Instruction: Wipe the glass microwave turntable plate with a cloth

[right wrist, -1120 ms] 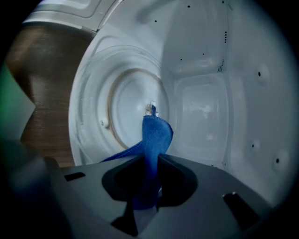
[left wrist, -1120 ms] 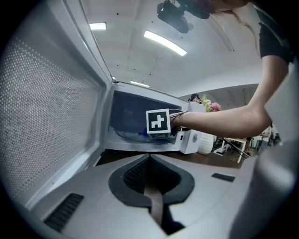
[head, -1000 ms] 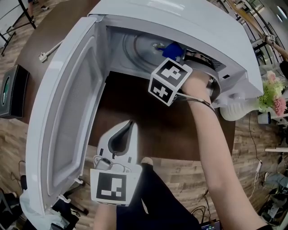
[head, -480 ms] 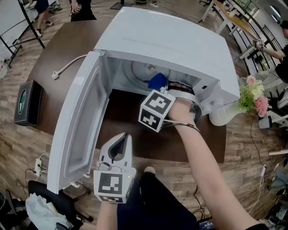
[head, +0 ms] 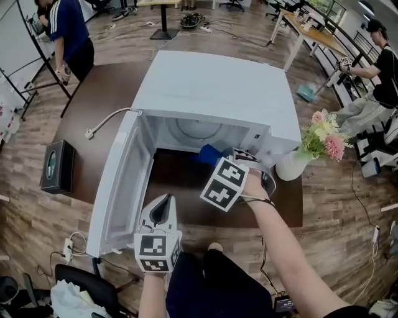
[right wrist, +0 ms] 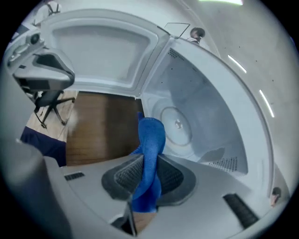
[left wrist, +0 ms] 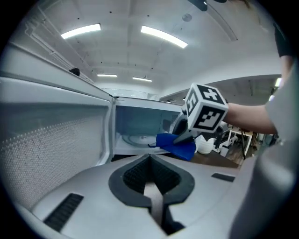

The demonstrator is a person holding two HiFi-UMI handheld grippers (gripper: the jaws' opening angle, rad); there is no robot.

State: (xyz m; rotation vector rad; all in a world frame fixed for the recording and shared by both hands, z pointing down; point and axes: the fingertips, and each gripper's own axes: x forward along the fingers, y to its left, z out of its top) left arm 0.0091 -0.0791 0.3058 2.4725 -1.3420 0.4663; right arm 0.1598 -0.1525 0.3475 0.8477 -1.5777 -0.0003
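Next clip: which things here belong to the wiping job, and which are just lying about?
Job: blue cloth clamped in the right gripper; round glass turntable plate inside the open white microwave.
Lying about: black tissue box; white vase of pink flowers. The left gripper is shut, empty and idle.

Wood-plank floor (head: 348, 236) runs all round a dark brown table (head: 99, 105). At the far right stand light wooden desks (head: 308, 34); a pedestal table (head: 163, 25) stands at the far middle. A dark office chair (head: 87, 276) sits near left, off the table's corner. Long strip lights (left wrist: 163, 36) glow on a white ceiling (left wrist: 126, 14), and the room is evenly bright
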